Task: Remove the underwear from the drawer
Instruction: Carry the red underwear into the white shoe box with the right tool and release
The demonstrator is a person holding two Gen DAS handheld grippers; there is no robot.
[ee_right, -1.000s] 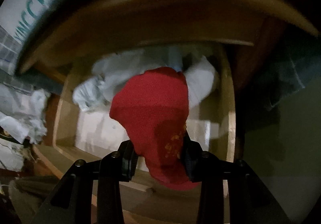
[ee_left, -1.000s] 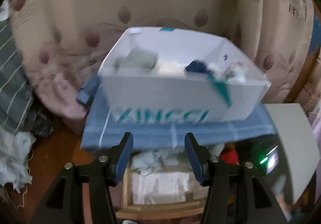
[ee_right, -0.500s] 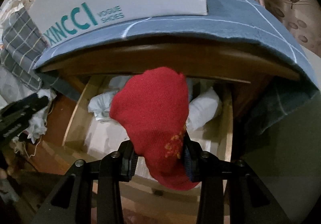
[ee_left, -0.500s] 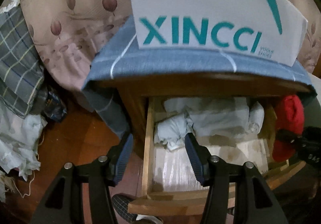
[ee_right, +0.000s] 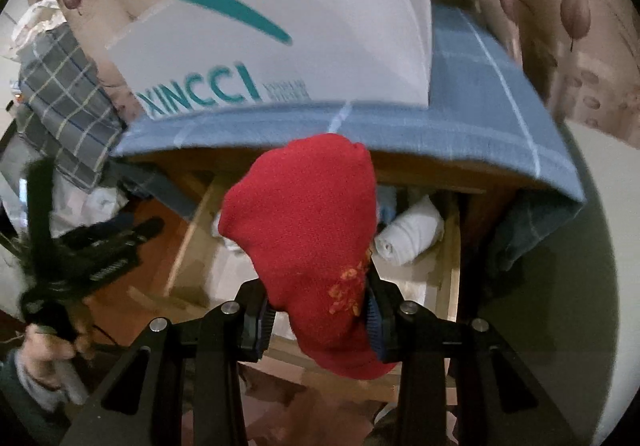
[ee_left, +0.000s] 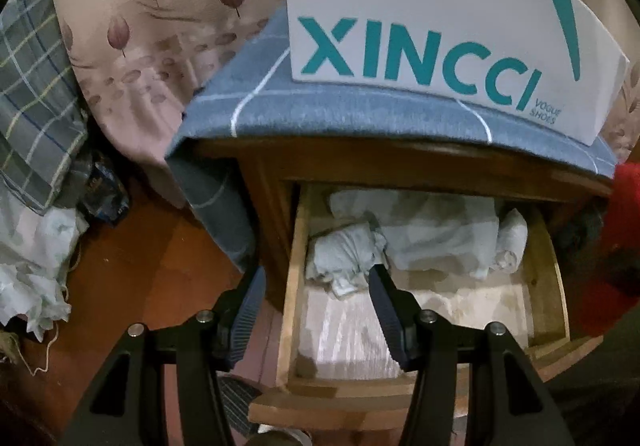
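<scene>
Red underwear [ee_right: 304, 230] sits pinched in the right gripper [ee_right: 318, 320], above the open drawer [ee_left: 294, 266]. Left gripper [ee_left: 318, 292] fingers spread, empty, seemingly straddling the drawer's nine o'clock wall.

Right gripper [ee_right: 318, 310] being angled downward, jaws being pressed on a red garment [ee_right: 308, 230], left gripper [ee_left: 316, 310] being pointed downward, jaws being held apart with nothing gripped, left gripper's handle being clasped by a hand [ee_right: 52, 342] at the right view's lower left
</scene>
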